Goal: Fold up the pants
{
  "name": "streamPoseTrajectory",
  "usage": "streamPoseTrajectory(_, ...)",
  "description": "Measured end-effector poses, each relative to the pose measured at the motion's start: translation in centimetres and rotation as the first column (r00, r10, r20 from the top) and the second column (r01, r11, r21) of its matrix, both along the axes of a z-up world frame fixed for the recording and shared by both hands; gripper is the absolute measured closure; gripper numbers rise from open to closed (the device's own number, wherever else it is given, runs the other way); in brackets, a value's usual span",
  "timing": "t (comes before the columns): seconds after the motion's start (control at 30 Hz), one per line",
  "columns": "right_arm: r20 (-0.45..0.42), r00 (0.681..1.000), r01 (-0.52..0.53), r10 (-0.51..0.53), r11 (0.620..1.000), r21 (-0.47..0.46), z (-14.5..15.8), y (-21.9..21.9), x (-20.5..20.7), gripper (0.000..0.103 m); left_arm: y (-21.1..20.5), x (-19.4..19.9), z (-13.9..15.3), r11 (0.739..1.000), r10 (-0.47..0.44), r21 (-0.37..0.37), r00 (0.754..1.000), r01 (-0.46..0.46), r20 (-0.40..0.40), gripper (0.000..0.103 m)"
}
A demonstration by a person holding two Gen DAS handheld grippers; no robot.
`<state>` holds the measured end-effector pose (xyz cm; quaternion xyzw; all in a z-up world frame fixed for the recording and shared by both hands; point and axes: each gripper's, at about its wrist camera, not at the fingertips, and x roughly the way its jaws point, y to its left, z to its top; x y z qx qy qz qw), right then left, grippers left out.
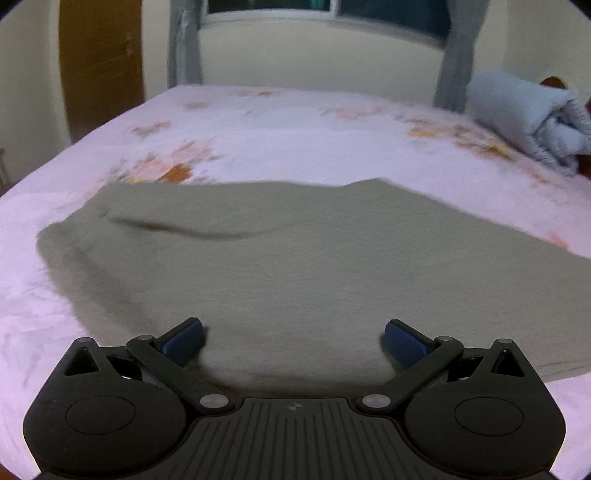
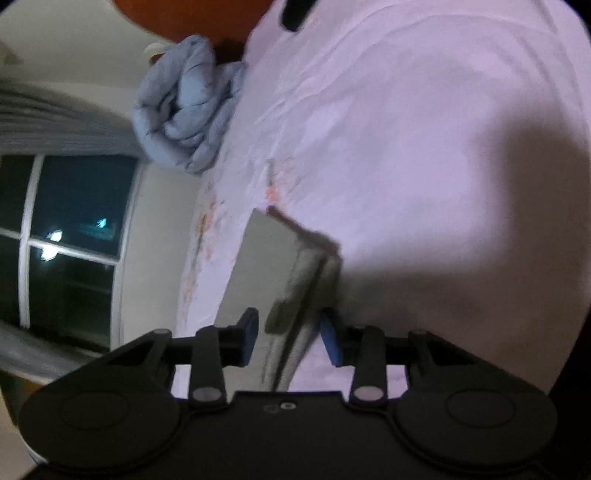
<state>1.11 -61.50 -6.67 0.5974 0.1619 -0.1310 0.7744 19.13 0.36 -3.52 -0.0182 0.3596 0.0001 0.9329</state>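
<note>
Lying spread on the bed (image 1: 280,125), the pants (image 1: 295,258) are a grey-green slab of cloth across the near half of the pink floral sheet, flat apart from one long crease toward their left side.

Left gripper (image 1: 293,341): fingers spread wide, blue pads (image 1: 184,341) at either side of the near edge of the pants. Cloth sits between them and runs under the gripper body; nothing is pinched. Whether the pads touch the fabric, can't tell.

Right gripper (image 2: 290,338): view is rolled sideways and blurred. Fingers part-open, with a gap between the blue pads (image 2: 330,341). A layered edge of the pants (image 2: 266,266) runs up through that gap, the stacked folds seen edge-on. The cloth fills only part of the gap; can't tell if either pad touches it, so not a confirmed pinch.

Relative to the pants:
- rolled light-blue blanket (image 1: 532,118) well beyond them, at the far right corner of the bed; the right wrist view has it (image 2: 188,103) at the bed's edge too
- window (image 1: 325,11) with grey curtains (image 1: 184,44) on the wall past the far side of the bed
- brown wooden door (image 1: 101,62) far left of them
- dark shadow on the sheet just beside the folded edge in the right wrist view
</note>
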Motion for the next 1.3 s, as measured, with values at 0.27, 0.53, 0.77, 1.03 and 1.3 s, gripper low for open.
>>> streamPoseTrajectory(0.27, -0.057, 0.998, -0.028, 0.023, 0.995, -0.092, 0.9, 0.4, 1.5, 0.095, -15.1, -1.2, 0.6, 0.981, -0.159, -0.115, 0.987, 0.155, -0.029, 0.000)
streamPoseTrajectory(0.53, -0.046, 0.997, -0.061, 0.056, 0.991, -0.120, 1.3, 0.2, 1.5, 0.096, -26.6, -1.9, -0.9, 0.975, -0.214, -0.065, 0.975, 0.210, -0.055, 0.000)
streamPoseTrajectory(0.77, -0.009, 0.999, -0.052, 0.052, 0.998, -0.047, 0.0, -0.6, 1.1, 0.092, -28.4, -3.1, -2.1, 0.976, -0.215, 0.006, 0.968, 0.217, -0.130, 0.000)
streamPoseTrajectory(1.03, 0.000, 0.998, -0.064, 0.064, 0.997, -0.046, -0.1, -0.6, 1.1, 0.089, -29.3, -4.4, 0.6, 0.975, -0.216, 0.044, 0.976, 0.216, -0.012, 0.000)
streamPoseTrajectory(1.3, -0.061, 0.996, -0.078, 0.070, 0.989, -0.128, 1.0, -0.1, 1.5, 0.090, -30.5, -4.5, -2.3, 0.975, -0.218, 0.028, 0.973, 0.221, -0.080, 0.000)
